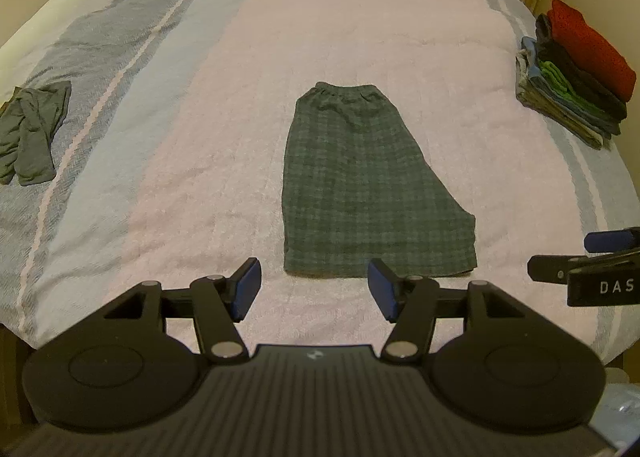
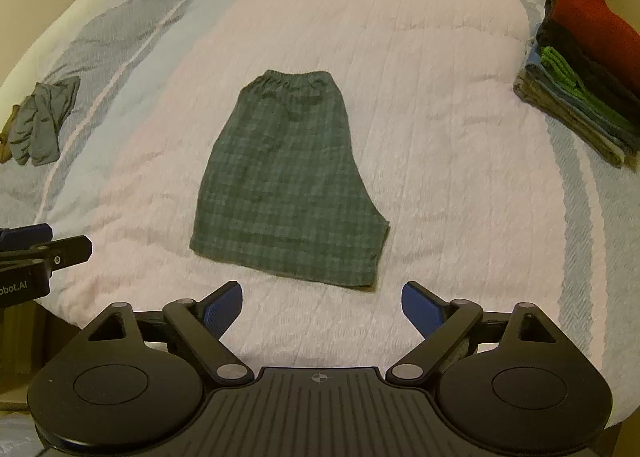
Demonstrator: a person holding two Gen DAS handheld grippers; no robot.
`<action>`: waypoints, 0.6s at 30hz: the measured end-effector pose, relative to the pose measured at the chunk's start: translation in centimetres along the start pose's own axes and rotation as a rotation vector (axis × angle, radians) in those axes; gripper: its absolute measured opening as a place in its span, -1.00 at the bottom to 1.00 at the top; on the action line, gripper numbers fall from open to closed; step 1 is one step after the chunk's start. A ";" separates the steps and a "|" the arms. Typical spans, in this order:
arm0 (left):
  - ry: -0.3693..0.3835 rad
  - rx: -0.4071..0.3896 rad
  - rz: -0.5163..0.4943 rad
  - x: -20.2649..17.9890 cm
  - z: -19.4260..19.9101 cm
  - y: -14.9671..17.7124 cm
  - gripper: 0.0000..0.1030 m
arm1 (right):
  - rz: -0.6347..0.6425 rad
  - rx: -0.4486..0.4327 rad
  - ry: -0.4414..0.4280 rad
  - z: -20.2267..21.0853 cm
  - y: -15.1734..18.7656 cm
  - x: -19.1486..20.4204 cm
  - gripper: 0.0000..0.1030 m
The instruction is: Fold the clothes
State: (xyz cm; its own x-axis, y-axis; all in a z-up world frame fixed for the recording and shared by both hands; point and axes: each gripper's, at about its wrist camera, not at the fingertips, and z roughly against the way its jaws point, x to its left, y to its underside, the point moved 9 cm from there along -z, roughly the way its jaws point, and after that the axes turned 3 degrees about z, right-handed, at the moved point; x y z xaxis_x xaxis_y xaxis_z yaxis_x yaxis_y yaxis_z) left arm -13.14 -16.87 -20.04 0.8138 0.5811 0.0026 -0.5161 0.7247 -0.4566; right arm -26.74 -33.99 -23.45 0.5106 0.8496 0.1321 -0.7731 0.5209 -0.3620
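shorts (image 1: 372, 185): flat mid-bed (image 1: 360, 17), folded in half
stack (image 1: 576, 69): right edge
left gripper (image 1: 314, 291): jaws apart, empty
right gripper (image 2: 322, 307): jaws apart, empty

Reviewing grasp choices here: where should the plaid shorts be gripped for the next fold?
Probably the near hem of the plaid shorts, one corner per gripper, approached from the near bed edge. They lie flat, already halved lengthwise, waistband far, hem nearest the open left gripper and right gripper.
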 end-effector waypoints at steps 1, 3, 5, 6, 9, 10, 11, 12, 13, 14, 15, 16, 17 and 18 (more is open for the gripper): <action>0.000 -0.003 0.001 0.0 0.1 -0.1 0.10 | 0.003 -0.002 0.000 0.1 -0.1 0.0 0.74; -0.001 -0.010 0.002 0.0 0.2 -0.2 0.11 | 0.008 -0.007 0.000 0.2 -0.3 -0.1 0.74; -0.002 -0.014 0.002 0.0 0.3 -0.3 0.12 | 0.010 -0.009 -0.001 0.3 -0.3 -0.1 0.74; -0.002 -0.015 0.001 0.0 0.3 -0.4 0.12 | 0.010 -0.009 -0.002 0.3 -0.4 -0.2 0.74; -0.004 -0.014 -0.002 -0.2 0.2 -0.3 0.12 | 0.008 -0.007 -0.005 0.3 -0.3 -0.4 0.74; -0.005 -0.013 -0.003 -0.3 0.2 -0.3 0.12 | 0.008 -0.007 -0.006 0.3 -0.3 -0.4 0.74; -0.005 -0.011 -0.006 -0.3 0.2 -0.3 0.12 | 0.007 -0.005 -0.008 0.2 -0.3 -0.4 0.74; -0.007 -0.010 -0.008 -0.3 0.2 -0.3 0.12 | 0.006 -0.003 -0.010 0.2 -0.2 -0.5 0.74; -0.009 -0.008 -0.010 -0.4 0.1 -0.2 0.13 | 0.005 -0.001 -0.012 0.2 -0.2 -0.5 0.74; -0.010 -0.006 -0.013 -0.5 0.1 -0.2 0.16 | 0.005 0.000 -0.014 0.1 -0.2 -0.5 0.74; -0.011 -0.004 -0.016 -0.5 0.1 -0.2 0.17 | 0.004 0.002 -0.016 0.1 -0.1 -0.5 0.74; -0.012 -0.001 -0.017 -0.6 0.0 0.0 0.18 | 0.004 0.006 -0.018 0.0 -0.1 -0.6 0.74; -0.013 0.002 -0.019 -0.6 0.0 0.1 0.18 | 0.002 0.010 -0.020 -0.1 0.0 -0.6 0.74; -0.013 0.007 -0.021 -0.6 -0.1 0.1 0.18 | -0.001 0.013 -0.023 -0.2 0.2 -0.6 0.74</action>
State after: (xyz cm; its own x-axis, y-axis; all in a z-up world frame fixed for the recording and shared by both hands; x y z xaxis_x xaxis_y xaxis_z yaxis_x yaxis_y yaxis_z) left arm -13.69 -17.21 -20.19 0.8210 0.5705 0.0233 -0.5011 0.7394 -0.4498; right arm -27.11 -34.42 -23.74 0.5025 0.8509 0.1534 -0.7778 0.5224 -0.3495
